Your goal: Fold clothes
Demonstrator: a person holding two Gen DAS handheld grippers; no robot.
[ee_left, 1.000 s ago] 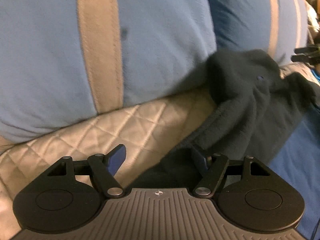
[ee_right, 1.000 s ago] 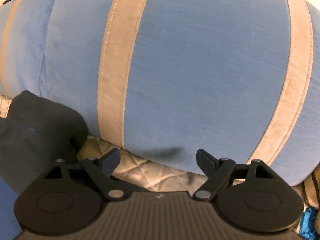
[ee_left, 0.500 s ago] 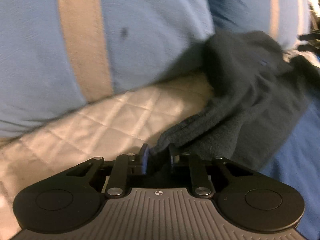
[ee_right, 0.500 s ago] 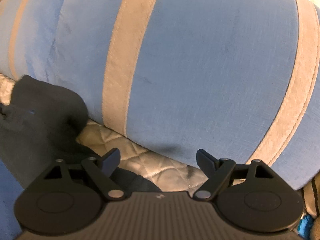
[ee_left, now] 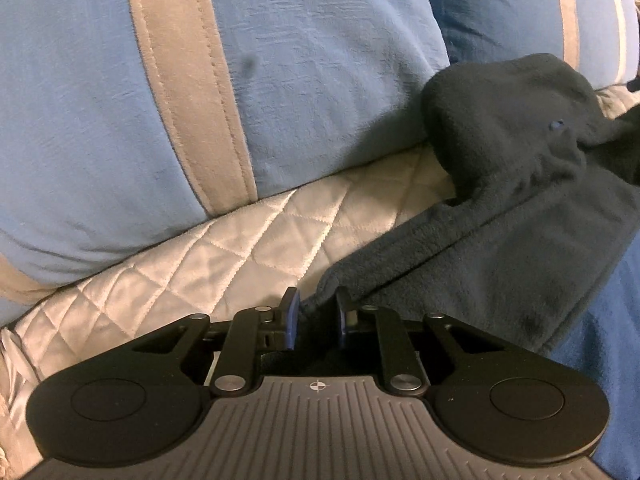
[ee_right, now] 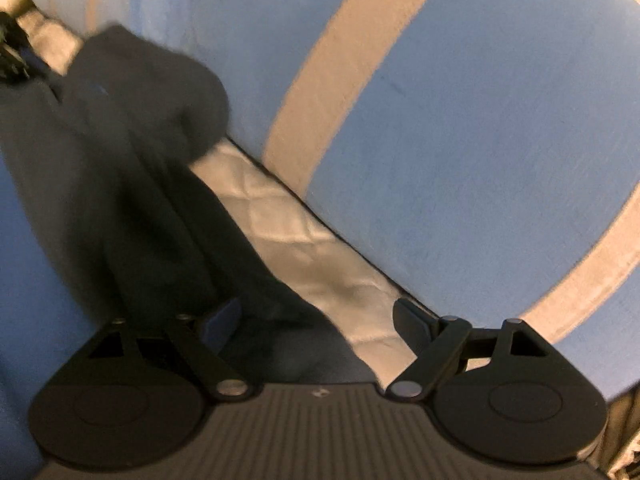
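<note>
A dark fleece garment point(ee_left: 500, 216) lies crumpled on a cream quilted cover point(ee_left: 224, 256), its far end bunched against a blue cushion. My left gripper point(ee_left: 316, 304) is shut on the garment's near corner, cloth pinched between its blue pads. In the right wrist view the same dark garment point(ee_right: 132, 184) stretches from the upper left down to the gripper. My right gripper point(ee_right: 320, 318) is open, its left finger over the garment's edge and its right finger over the quilted cover point(ee_right: 320, 264). That view is blurred.
Large blue cushions with tan stripes point(ee_left: 192, 92) point(ee_right: 460, 140) fill the background just behind the quilted strip. Blue fabric point(ee_left: 612, 320) lies under the garment at the right of the left wrist view. The other gripper shows as a dark shape point(ee_right: 12, 56) at the upper left.
My left gripper closed on the garment's corner and holds it. My right gripper swung left and tilted toward the garment, still open.
</note>
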